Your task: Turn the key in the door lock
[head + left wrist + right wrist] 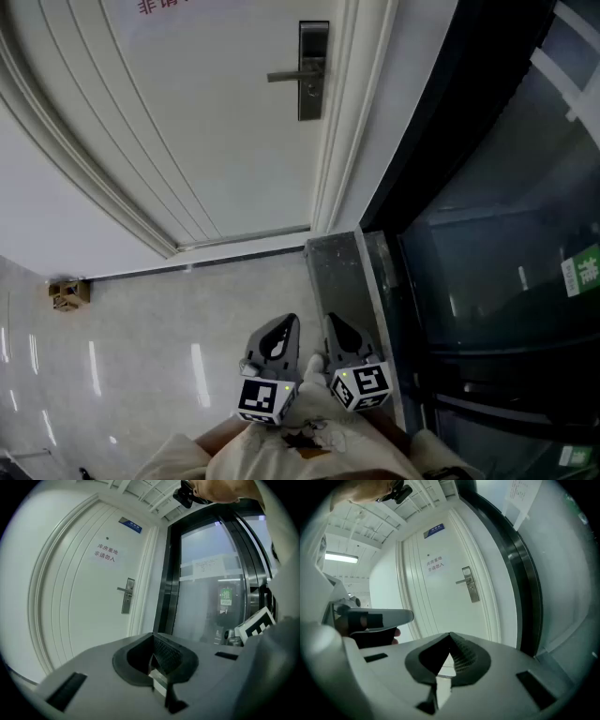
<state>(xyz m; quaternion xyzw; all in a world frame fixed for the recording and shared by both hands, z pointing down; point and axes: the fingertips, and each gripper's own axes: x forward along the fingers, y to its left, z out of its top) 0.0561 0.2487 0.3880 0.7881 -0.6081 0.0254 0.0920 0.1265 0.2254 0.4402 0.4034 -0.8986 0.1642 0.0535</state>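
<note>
The white door (pixel 187 122) stands shut ahead, with a metal lock plate (pixel 313 70) and a lever handle (pixel 292 75) pointing left. No key shows on the plate at this distance. My left gripper (pixel 281 325) and right gripper (pixel 336 323) are held side by side close to my body, far short of the door, and both point toward it. Each has its jaws together with nothing between them. The lock plate (pixel 127 596) sits left of centre in the left gripper view. The right gripper view shows the lock plate (pixel 470 590) right of centre.
A dark-framed glass wall (pixel 487 187) runs along the right, its base (pixel 347 272) reaching the floor beside the door frame. A small brown object (pixel 67 292) lies by the wall at the left. The polished floor (pixel 169 347) stretches between me and the door.
</note>
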